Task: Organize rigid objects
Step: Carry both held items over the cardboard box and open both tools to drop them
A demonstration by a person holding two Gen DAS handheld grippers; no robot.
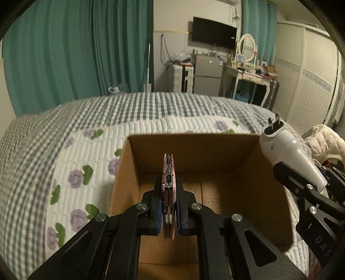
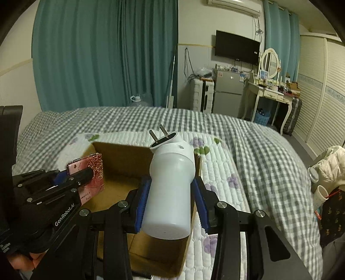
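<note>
left wrist view: the left hand-held gripper (image 1: 168,191) is clamped on a pink phone (image 1: 168,172), held edge-on and upright between its blue pads, above the open top of a brown box (image 1: 265,183). the box sits on a bed (image 1: 151,107) covered by a quilt (image 1: 90,155) with grey check borders and a white middle printed with purple flowers and green leaves. the box's near side is towards the camera and its inside shows only bare cardboard where it can be seen. at the right edge, the right hand-held gripper (image 1: 310,178) holds a white plug (image 1: 286,148), prongs pointing up, over the box's right wall. beyond the bed: teal curtains (image 1: 75,49), a dark tv (image 1: 214,32) on the wall, a small grey fridge (image 1: 208,73), a white dresser (image 1: 250,75) with an oval mirror (image 1: 248,48), and slatted wardrobe doors (image 1: 306,75) on the right.

right wrist view: the right hand-held gripper (image 2: 171,200) grips the white plug (image 2: 170,183) by its wide body, two metal prongs tilted up and away, above the box's (image 2: 120,155) right side. on the left, the left hand-held gripper (image 2: 82,174) holds the phone (image 2: 92,172), its rose-patterned back facing the camera, over the box's left wall. the quilt (image 2: 248,161) spreads around the box. a cream jacket (image 2: 332,163) lies off the bed's right edge. curtains (image 2: 97,53), tv (image 2: 237,47), fridge (image 2: 229,90), mirror (image 2: 269,62) and an air conditioner (image 2: 235,6) line the far wall.
</note>
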